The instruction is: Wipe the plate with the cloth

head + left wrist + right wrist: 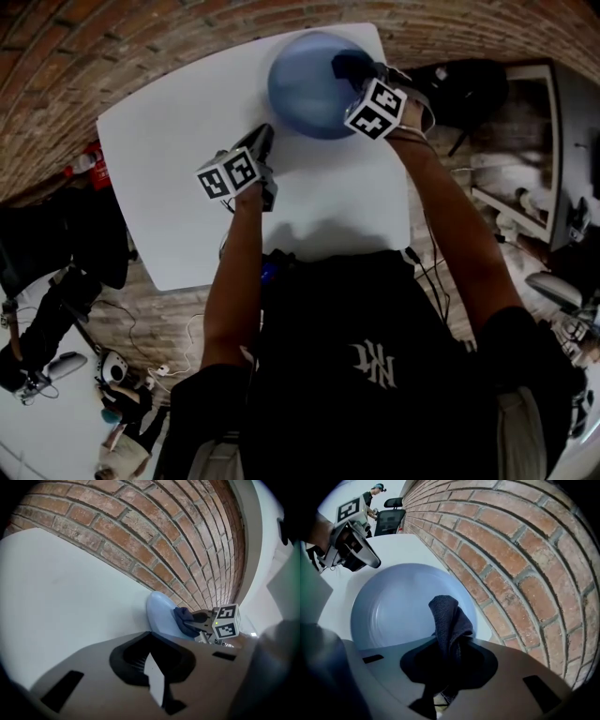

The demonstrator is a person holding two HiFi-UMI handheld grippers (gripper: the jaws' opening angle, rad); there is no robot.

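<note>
A pale blue plate point(302, 89) lies at the far edge of the white table point(178, 206), close to the brick wall. My right gripper point(359, 73) hangs over the plate's right side, shut on a dark blue cloth point(347, 64). In the right gripper view the cloth point(447, 620) sticks up out of the jaws above the plate point(393, 611). Whether it touches the plate I cannot tell. My left gripper point(264, 141) is shut and holds nothing; it stays over the bare table just left of the plate. From the left gripper view, plate point(160, 613), cloth point(184, 620) and right gripper point(200, 619) lie ahead.
The brick wall point(511, 555) runs right behind the plate. A black office chair point(391, 520) stands past the table's end, with a person point(372, 496) beyond it. Cables and gear lie on the floor point(122, 375) by the near table edge.
</note>
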